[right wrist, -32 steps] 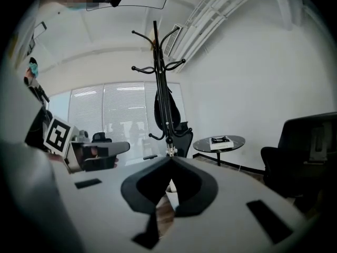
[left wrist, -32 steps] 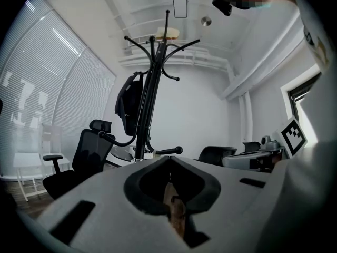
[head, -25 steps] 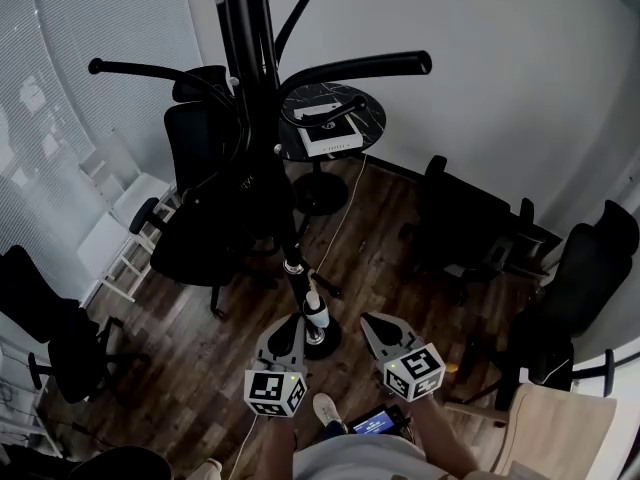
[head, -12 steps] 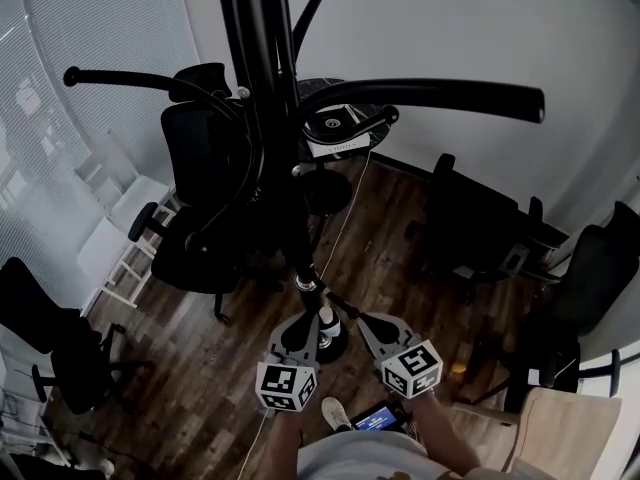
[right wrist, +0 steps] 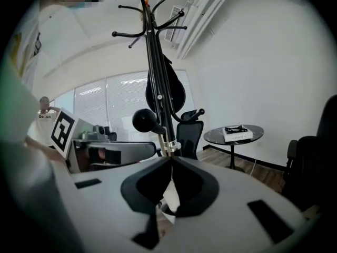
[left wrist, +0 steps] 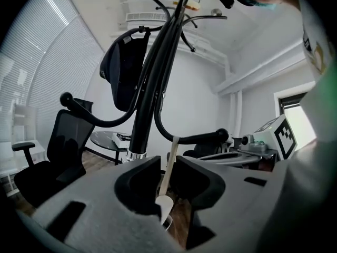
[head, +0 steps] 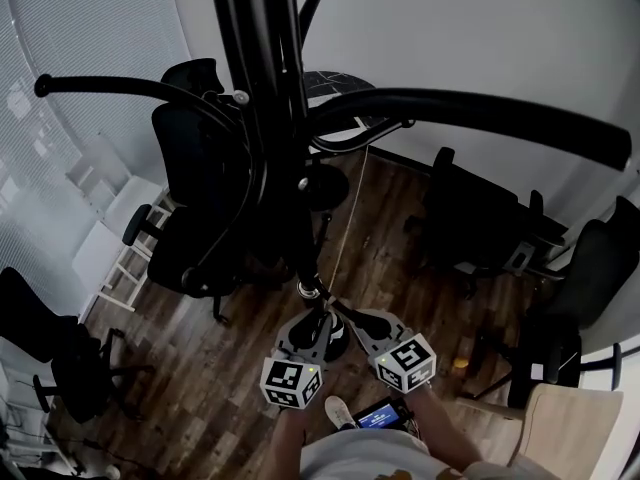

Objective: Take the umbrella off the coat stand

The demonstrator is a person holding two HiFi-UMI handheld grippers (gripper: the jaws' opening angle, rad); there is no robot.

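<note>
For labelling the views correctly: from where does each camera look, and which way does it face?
Head view: on the person's head, facing steeply down the coat stand to the floor; left tongs and right tongs show.
Left gripper view: on the left tongs, facing up the stand; its jaws and the person's shirt show.
Right gripper view: on the right tongs, likewise; jaws and shirt show.
Shared: both gripper views show the round table.

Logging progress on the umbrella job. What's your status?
Left gripper open, pale stick in its gap; right gripper shut. Umbrella on the coat stand, not yet lifted. Stand's curved arms crowd the pole.
</note>
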